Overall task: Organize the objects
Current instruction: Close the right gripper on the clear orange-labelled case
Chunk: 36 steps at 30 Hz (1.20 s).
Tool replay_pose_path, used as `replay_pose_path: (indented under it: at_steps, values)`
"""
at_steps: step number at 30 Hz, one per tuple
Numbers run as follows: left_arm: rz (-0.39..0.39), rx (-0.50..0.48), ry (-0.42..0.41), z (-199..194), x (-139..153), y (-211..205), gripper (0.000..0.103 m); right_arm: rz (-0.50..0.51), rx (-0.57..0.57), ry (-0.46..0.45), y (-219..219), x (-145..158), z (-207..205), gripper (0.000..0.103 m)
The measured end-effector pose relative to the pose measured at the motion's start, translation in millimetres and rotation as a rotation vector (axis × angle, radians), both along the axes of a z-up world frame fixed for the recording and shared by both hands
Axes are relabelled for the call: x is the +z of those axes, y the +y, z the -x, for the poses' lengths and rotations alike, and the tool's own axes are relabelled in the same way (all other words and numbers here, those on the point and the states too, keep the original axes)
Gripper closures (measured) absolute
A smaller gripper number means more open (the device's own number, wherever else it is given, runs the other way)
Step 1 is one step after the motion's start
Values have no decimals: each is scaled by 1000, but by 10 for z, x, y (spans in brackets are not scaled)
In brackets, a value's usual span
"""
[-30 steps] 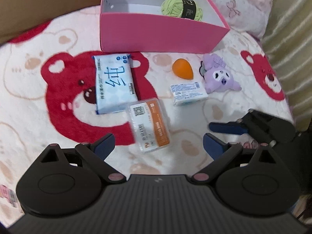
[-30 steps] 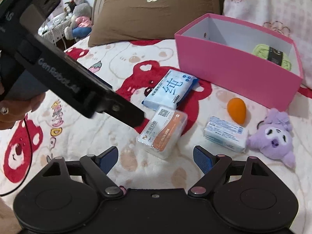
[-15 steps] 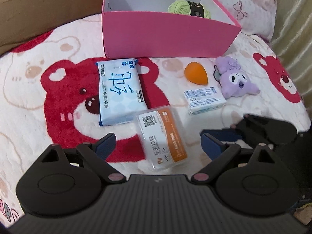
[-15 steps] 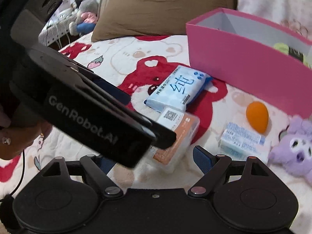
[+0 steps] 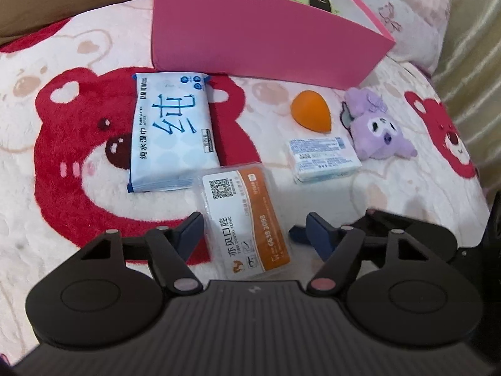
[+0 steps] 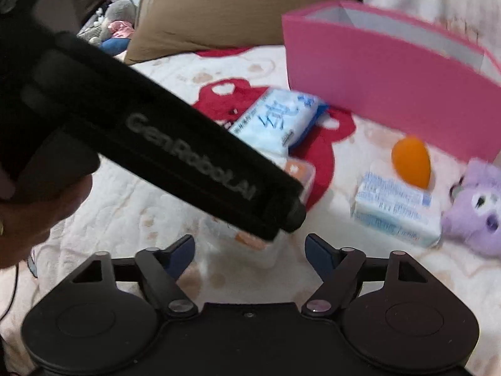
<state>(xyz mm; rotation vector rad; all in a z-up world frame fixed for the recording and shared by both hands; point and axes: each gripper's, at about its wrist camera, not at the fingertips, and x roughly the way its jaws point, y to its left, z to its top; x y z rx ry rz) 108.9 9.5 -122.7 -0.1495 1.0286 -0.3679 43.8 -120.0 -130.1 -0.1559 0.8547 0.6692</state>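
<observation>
The clear plastic orange-and-white labelled case (image 5: 245, 219) lies on the bed between the closing left tool (image 5: 250, 228), untouched; probably light, stiff, slick: grip its long edges.

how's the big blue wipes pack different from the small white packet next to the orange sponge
The wipes pack is clearly larger than the small white packet. The wipes pack bears one big blue character; the small white packet carries only fine blue print. The wipes pack lies near the pink box; the small white packet lies farther out. Both lie flat on the blanket.
</observation>
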Motion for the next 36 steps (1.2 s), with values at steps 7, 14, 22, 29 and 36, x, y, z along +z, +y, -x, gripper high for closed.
replay_pose_path:
  at_steps: [7,14,22,29,36]
  values:
    - [58,82,6,-24,-68,137,53,-33,2,38,-23,-90,-112,37]
    - [243,92,48,-18,3,329,55,4,15,29,6,-83,-37,41]
    - [147,75,71,-32,-100,104,55,-4,-22,58,-52,-31,-67,35]
    - [171,118,182,-88,-196,30,51,43,-54,53,-50,-50,-39,28]
    - [126,135,174,-85,-159,-70,51,38,-69,65,-105,-71,-27,28]
